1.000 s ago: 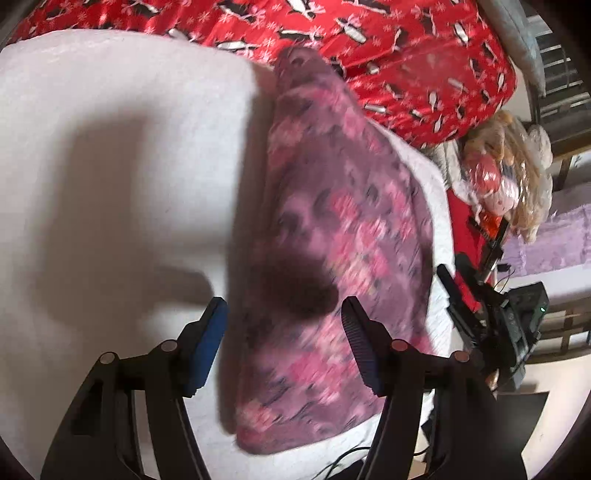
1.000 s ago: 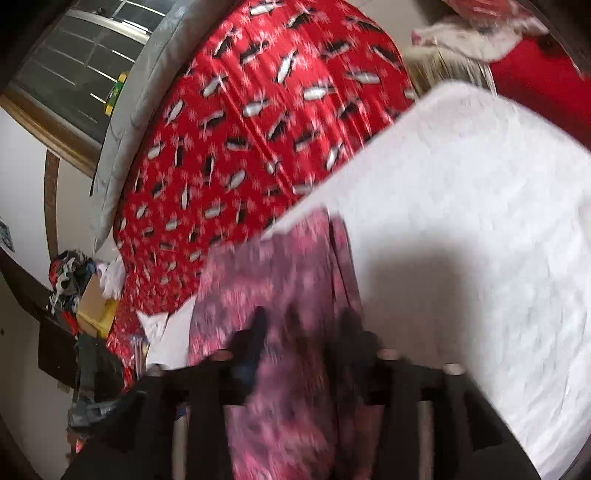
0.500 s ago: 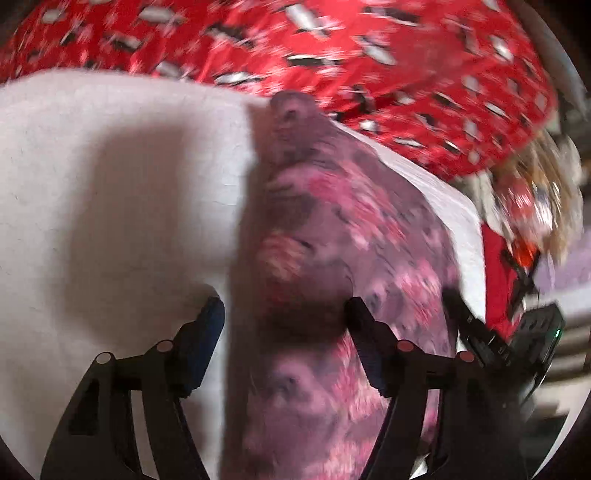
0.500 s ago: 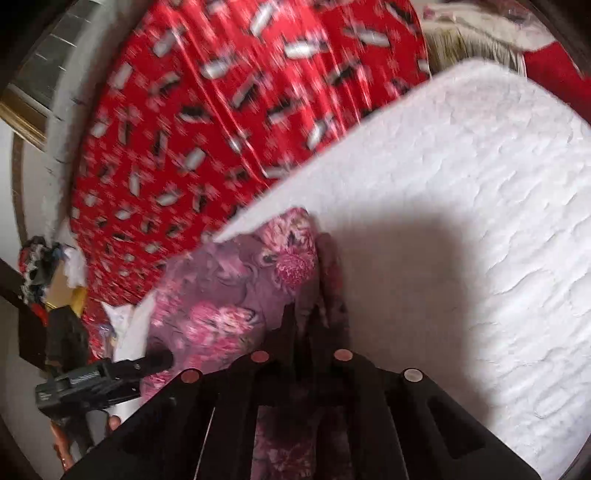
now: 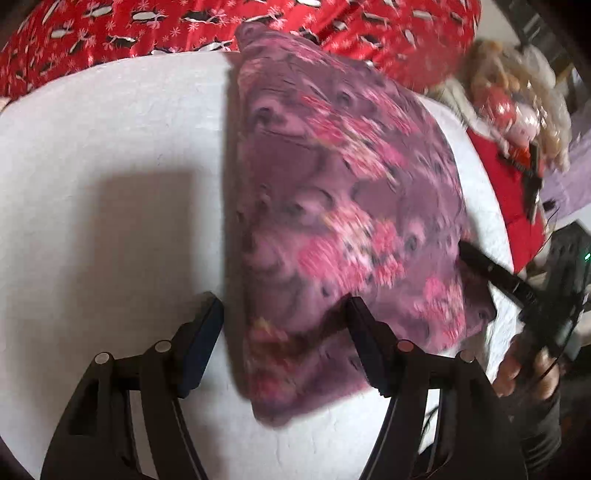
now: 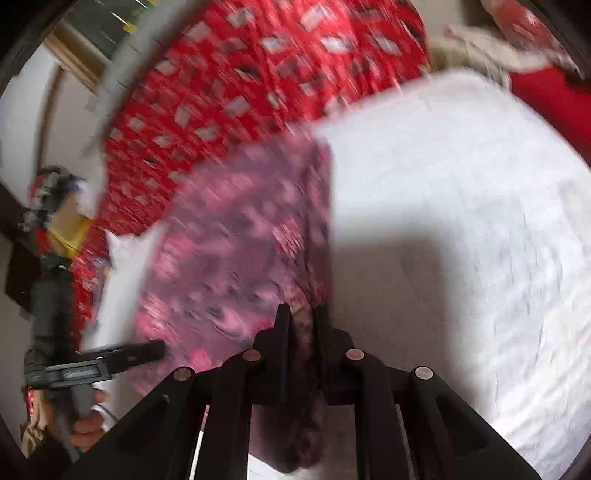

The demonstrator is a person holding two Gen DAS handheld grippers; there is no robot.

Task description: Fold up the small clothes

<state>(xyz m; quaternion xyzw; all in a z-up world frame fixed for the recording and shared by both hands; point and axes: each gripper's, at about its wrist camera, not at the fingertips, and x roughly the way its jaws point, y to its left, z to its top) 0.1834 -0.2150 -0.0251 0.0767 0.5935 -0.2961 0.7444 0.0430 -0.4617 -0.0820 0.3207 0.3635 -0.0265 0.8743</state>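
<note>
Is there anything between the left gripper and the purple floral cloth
Nothing visible. The left gripper is open straddling the cloth edge on the white pad; the right gripper already pinches another edge.

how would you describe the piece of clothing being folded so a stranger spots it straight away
Start at the white padded surface that lies in front of the red patterned bedspread. On it lies the garment, a soft purple cloth printed with pink flowers. It is the only floral purple thing there, and the right tool is pinching its edge.

We see a purple garment with pink flowers, a white bed, and a red blanket with white-and-black marks.
</note>
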